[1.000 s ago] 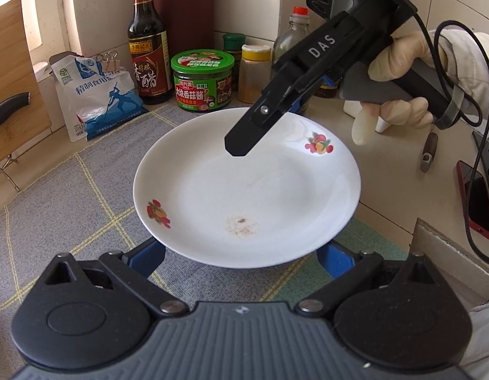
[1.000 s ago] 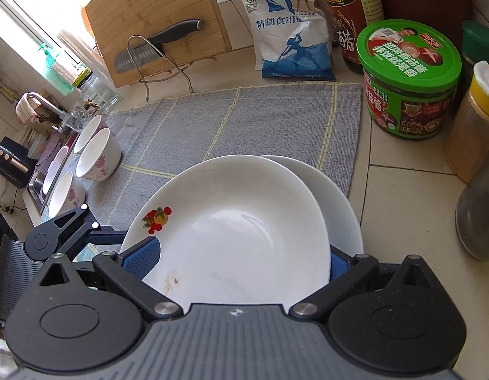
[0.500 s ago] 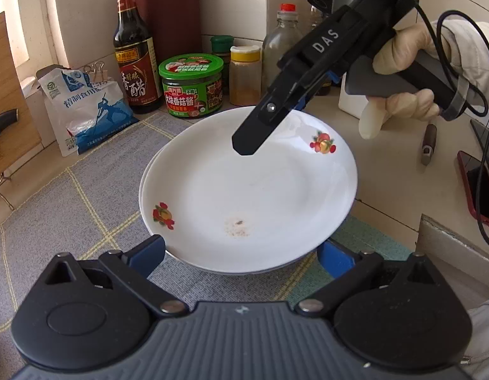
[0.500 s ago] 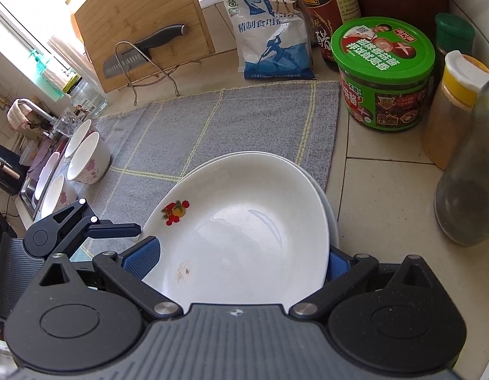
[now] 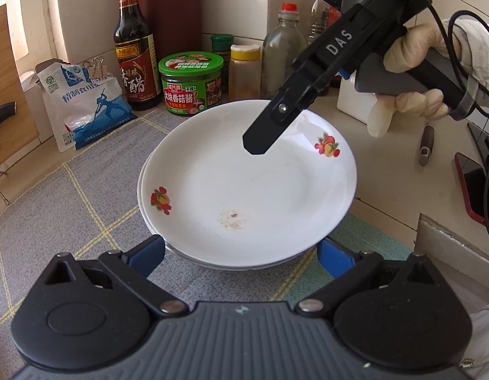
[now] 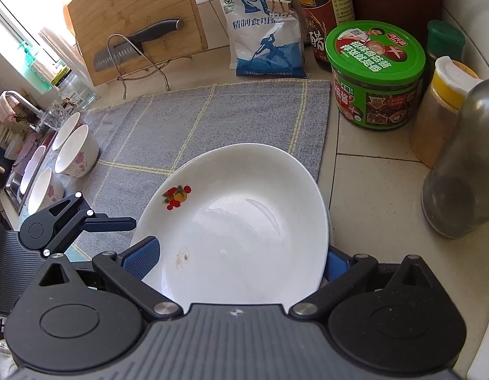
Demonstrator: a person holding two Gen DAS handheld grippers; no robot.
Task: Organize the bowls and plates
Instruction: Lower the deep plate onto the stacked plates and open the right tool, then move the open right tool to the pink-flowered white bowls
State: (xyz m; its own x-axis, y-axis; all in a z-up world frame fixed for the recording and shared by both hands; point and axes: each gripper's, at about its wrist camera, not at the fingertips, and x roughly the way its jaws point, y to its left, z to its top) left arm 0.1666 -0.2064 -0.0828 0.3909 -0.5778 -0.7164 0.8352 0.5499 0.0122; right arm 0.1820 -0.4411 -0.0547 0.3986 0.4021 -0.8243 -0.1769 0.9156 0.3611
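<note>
1. Grey woven mat with yellow grid lines (image 6: 187,126): we find it spread across the worktop.
2. White round ceramic plate with fruit motifs (image 5: 250,183): we log it atop a second white plate (image 5: 146,212), at the mat's right edge.
3. Left gripper (image 5: 241,253): fingers apart, flanking the stack's near rim.
4. Right gripper (image 6: 241,259): fingers spread either side of the top plate; we cannot tell contact.
5. White floral bowls (image 6: 75,152): at the mat's left edge.

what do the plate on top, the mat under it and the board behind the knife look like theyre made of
Top plate: likely glazed ceramic or porcelain; glossy white, window glare, printed fruit decal.
Mat: woven fabric; matte grey with visible weave and yellow grid lines.
Cutting board: probably bamboo; pale tan strips with a straight grain.
</note>
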